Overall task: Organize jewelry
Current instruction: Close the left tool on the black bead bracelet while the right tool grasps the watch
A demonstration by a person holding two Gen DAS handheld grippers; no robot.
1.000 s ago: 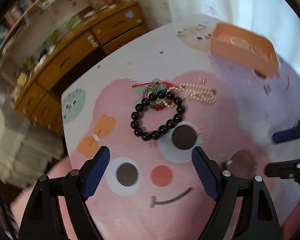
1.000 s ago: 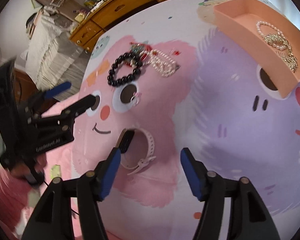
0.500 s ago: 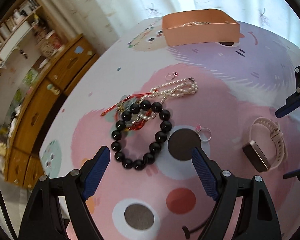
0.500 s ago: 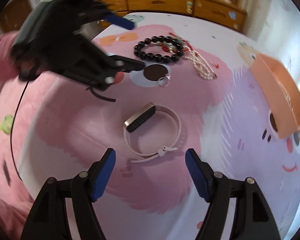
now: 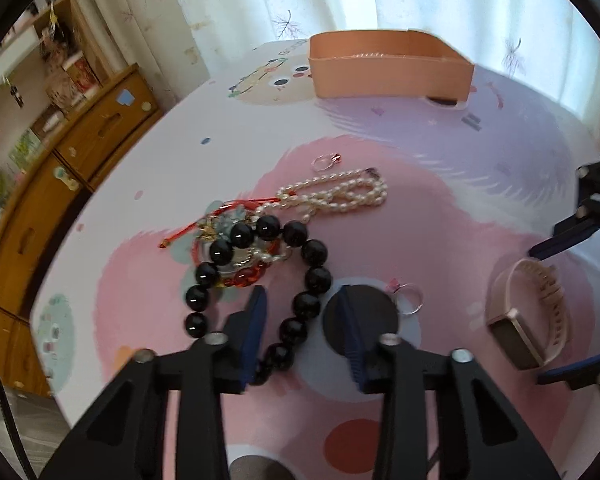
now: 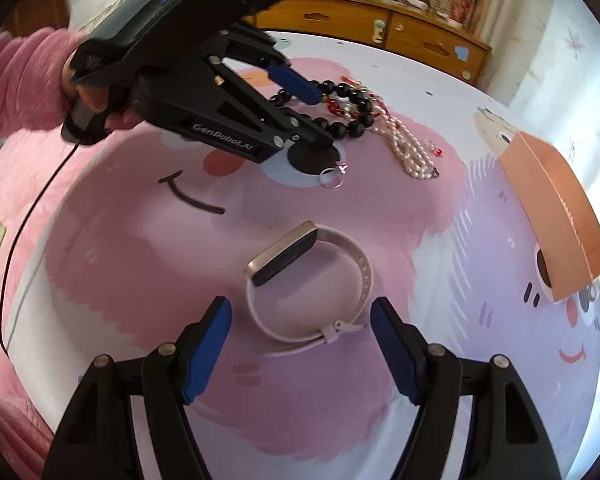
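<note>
A black bead bracelet (image 5: 312, 252) lies on the cartoon tablecloth, tangled with a red cord bracelet (image 5: 228, 216) and a pearl necklace (image 5: 340, 196). My left gripper (image 5: 302, 332) is down over it, jaws closing. One strand of beads runs between the pads, which do not press on it. The right wrist view shows the left gripper (image 6: 318, 120) low on the beads (image 6: 356, 120). My right gripper (image 6: 300, 320) stands open, its fingers on either side of a pink watch band (image 6: 360, 276) without touching it.
An orange tray (image 5: 388, 76) holding pearl jewelry stands at the table's far side. A silver ring (image 5: 410, 300) lies right of the left gripper, and another ring (image 5: 324, 163) lies past the pearls. Wooden drawers (image 5: 32, 208) stand beyond the table's left edge.
The left gripper's jaws have narrowed a lot and sunk over the near strand of the black beads. The right gripper has closed in slightly on the watch band.
</note>
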